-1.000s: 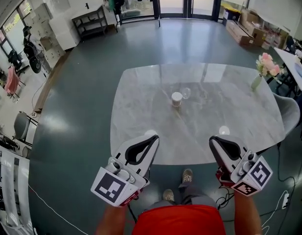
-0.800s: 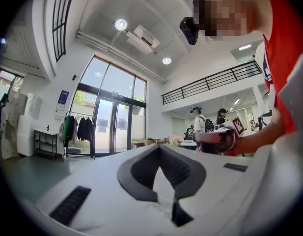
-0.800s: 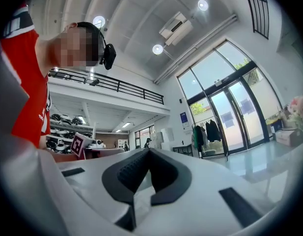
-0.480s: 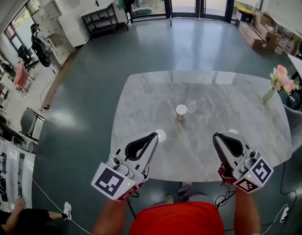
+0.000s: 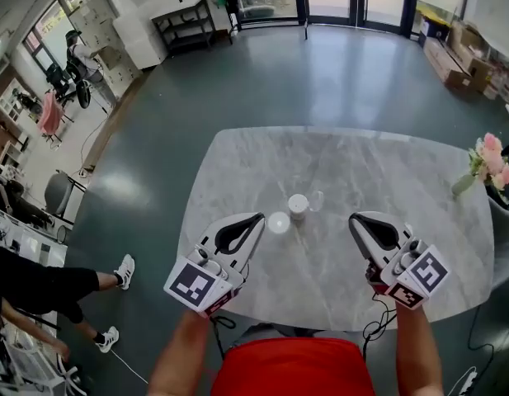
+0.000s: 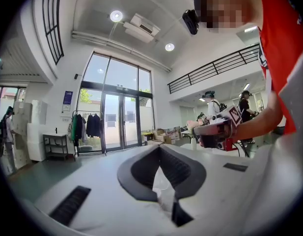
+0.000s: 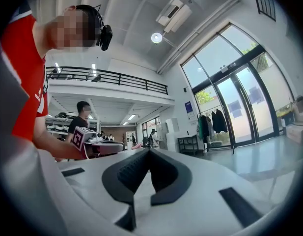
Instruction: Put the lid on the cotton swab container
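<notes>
The cotton swab container (image 5: 298, 207), a small white cylinder, stands upright near the middle of the marble table (image 5: 238, 159). Right beside it lies a small clear piece (image 5: 316, 200) that looks like its lid. My left gripper (image 5: 256, 219) hovers over the table's near part, left of the container, shut and empty. My right gripper (image 5: 355, 219) hovers to the container's right, also shut with nothing in it. In the left gripper view the shut jaws (image 6: 159, 148) point level across the room; the right gripper view (image 7: 149, 151) does the same. Neither shows the container.
A vase of pink flowers (image 5: 485, 165) stands at the table's right edge. A bright spot of light (image 5: 278, 222) lies on the tabletop left of the container. A person's legs (image 5: 40, 283) are on the floor at the left. A shelf (image 5: 184, 19) and boxes (image 5: 468, 48) line the far walls.
The view has moved closer to the table, so both grippers now hang over its near part on either side of the container. Both stay shut. A person has come into view at the left.
</notes>
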`<state>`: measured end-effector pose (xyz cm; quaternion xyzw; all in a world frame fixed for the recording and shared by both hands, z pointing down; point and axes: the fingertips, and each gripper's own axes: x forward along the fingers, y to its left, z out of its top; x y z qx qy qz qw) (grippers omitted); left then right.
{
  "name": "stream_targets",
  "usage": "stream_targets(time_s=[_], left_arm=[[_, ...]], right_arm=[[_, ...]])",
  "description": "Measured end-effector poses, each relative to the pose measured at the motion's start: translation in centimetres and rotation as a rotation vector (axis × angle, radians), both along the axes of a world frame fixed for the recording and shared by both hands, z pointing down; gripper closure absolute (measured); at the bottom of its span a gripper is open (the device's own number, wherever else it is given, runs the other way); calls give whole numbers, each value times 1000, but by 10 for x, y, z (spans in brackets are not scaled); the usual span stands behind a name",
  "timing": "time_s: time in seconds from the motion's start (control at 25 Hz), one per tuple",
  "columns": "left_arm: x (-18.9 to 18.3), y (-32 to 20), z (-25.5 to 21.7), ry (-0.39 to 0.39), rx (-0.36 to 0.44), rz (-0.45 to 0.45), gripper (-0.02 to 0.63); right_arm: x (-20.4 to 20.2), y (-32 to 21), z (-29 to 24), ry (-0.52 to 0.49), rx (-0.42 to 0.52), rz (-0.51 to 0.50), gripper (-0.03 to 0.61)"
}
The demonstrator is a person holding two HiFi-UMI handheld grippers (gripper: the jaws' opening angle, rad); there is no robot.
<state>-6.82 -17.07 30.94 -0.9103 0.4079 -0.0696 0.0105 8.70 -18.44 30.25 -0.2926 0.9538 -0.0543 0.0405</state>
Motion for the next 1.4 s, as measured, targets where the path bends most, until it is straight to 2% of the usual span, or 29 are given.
stream_targets(time_s=[0.32,0.4,0.52,0.68,0.88,1.04,1.16,1.4], left_arm=[[5,-39,30,-11,-58,18,596],[6,-46,37,-21,-71,34,594],[10,-56,53,-48,-73,84,579],[15,-70,77,-93,-63,157,507],[23,-80,115,-157,-123,237,364],[28,-84,151,-214,-177,280,295],[29,-88,178,-249,-228,297,268],[39,-97,218,-296,-290,333,255]], right_arm=[[-5,-39,32,64,-52,-62,554],[-10,-45,41,87,-66,-77,510],[-16,-53,56,122,-88,-85,477],[-26,-61,80,170,-128,-103,397],[-28,-70,103,181,-191,-112,353],[-27,-74,124,212,-230,-135,316],[-29,-76,144,275,-243,-156,293],[-36,-80,176,413,-253,-207,288]])
